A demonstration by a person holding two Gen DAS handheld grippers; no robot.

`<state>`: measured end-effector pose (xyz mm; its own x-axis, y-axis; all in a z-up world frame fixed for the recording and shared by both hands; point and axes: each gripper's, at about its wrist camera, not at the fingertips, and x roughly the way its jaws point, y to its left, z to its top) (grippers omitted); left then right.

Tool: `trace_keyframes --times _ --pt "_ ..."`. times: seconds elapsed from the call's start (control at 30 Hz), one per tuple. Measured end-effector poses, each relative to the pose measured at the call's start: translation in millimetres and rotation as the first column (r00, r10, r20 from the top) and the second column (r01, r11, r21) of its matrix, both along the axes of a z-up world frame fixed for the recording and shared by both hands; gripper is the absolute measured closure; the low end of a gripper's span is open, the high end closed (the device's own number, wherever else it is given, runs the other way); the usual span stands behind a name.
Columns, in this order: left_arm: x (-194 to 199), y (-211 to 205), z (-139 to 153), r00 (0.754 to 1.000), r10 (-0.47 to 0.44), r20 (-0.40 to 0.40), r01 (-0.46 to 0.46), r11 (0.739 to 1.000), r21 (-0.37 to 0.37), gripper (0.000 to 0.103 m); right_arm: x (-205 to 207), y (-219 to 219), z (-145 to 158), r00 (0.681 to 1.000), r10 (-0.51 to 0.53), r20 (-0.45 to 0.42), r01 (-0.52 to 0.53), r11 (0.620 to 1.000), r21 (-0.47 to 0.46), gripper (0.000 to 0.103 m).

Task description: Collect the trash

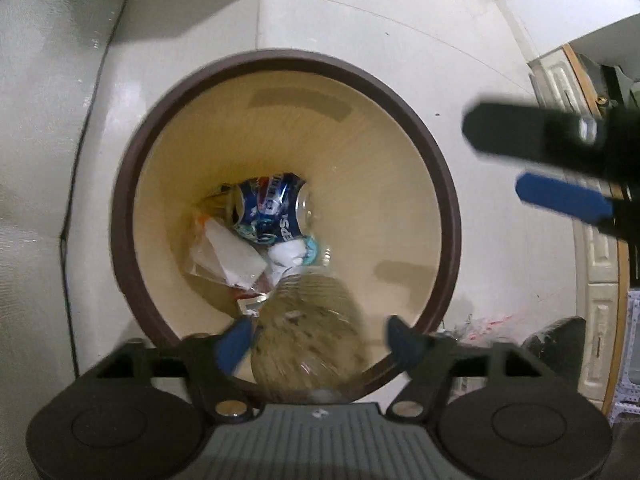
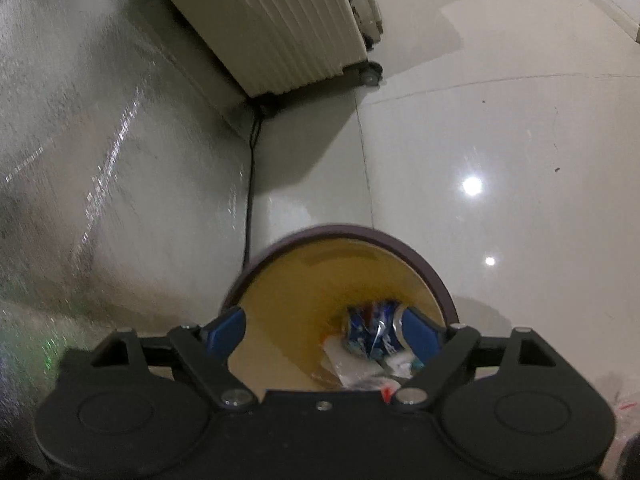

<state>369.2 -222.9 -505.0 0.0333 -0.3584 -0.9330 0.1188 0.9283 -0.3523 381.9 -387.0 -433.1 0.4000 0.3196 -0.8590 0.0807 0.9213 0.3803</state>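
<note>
Left wrist view is showing the clear bottle dropping between the left gripper's wide-open fingers into the bin onto the crushed can, while the right gripper's fingers are hanging open and empty, and litter is lying near on the floor.

Left gripper, black body w/ blue pads, points steeply down, jaws spread wide; pads look clear of what sits between them (blurred, so contact hard to judge). Right gripper, same black-and-blue build, also tilted down, jaws wide apart, nothing gripped. In left wrist view, right gripper's fingers enter from right edge.
</note>
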Motion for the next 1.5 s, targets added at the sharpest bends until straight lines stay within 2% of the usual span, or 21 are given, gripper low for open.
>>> trace_keyframes --times 0.17,0.47,0.7,0.9,1.07,1.33,1.5 --pt "-1.7 2.7 21.4 0.998 -0.027 0.057 0.025 0.999 0.033 0.011 -5.6 -3.5 -0.5 1.0 0.013 -0.028 -0.014 1.0 -0.017 0.018" --pt "-14.1 10.2 57.1 0.993 -0.057 0.104 0.047 0.995 0.091 0.0 -22.4 -10.0 12.6 0.999 0.02 -0.04 -0.022 0.999 -0.045 0.017" --pt "-30.8 18.1 98.1 0.987 -0.071 0.145 0.053 0.99 0.129 0.0 -44.6 -17.9 35.9 1.0 -0.003 -0.026 0.001 0.998 -0.055 0.013" --pt "-50.5 22.7 148.8 0.974 -0.06 0.216 0.036 0.993 0.115 0.0 -69.7 -18.5 78.4 0.999 -0.02 0.038 0.023 0.996 -0.085 0.0" --pt "-72.7 28.8 195.4 0.958 -0.049 0.282 0.012 0.991 0.131 0.0 -90.4 -11.3 117.7 0.997 0.013 0.079 0.0 0.987 -0.159 0.0" --pt "-109.6 38.4 277.0 0.928 -0.04 0.37 -0.009 0.992 0.128 0.0 -122.9 -0.5 197.9 0.986 0.054 0.157 -0.027 0.986 -0.164 0.0" --pt "-135.9 46.0 326.4 0.9 -0.034 0.434 -0.02 0.993 0.118 0.0 -144.6 6.2 249.4 0.974 0.039 0.224 0.001 0.985 -0.173 0.0"
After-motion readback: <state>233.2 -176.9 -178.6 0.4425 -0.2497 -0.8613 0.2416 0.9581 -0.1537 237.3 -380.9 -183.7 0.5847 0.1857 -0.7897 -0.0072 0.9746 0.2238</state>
